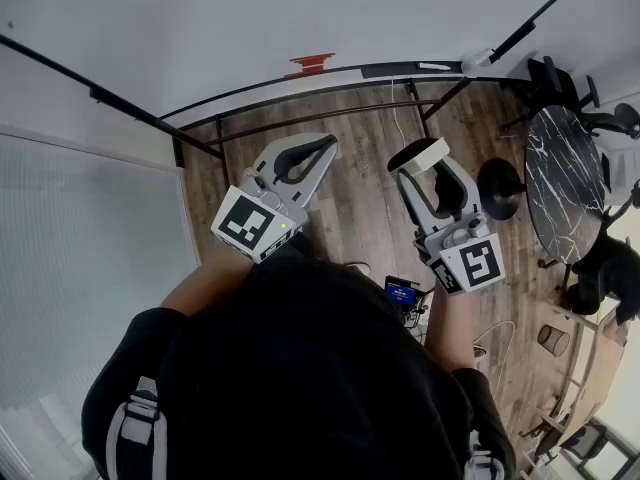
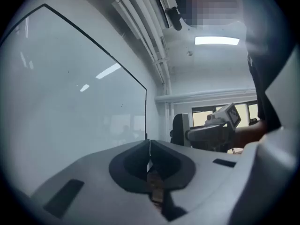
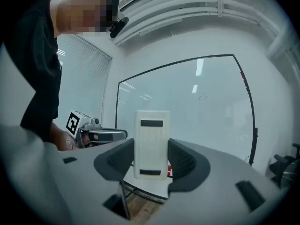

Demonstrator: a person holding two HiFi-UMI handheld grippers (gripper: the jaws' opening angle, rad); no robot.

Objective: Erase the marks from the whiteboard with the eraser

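Right claw [image 3: 151, 159] pinches the eraser [image 3: 151, 130] upright, broad face toward the whiteboard [image 3: 197, 111], likely poised to wipe. Left claw [image 2: 149, 158] pressed together, empty, idle alongside.

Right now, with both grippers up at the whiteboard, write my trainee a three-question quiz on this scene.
1. True or false: the left gripper holds the eraser.
2. The right gripper has its jaws: A, apart and empty; B, shut on the eraser; C, out of view.
3. Fill in: the floor beneath the whiteboard is made of ____.
Key: 1 false; 2 B; 3 wood.
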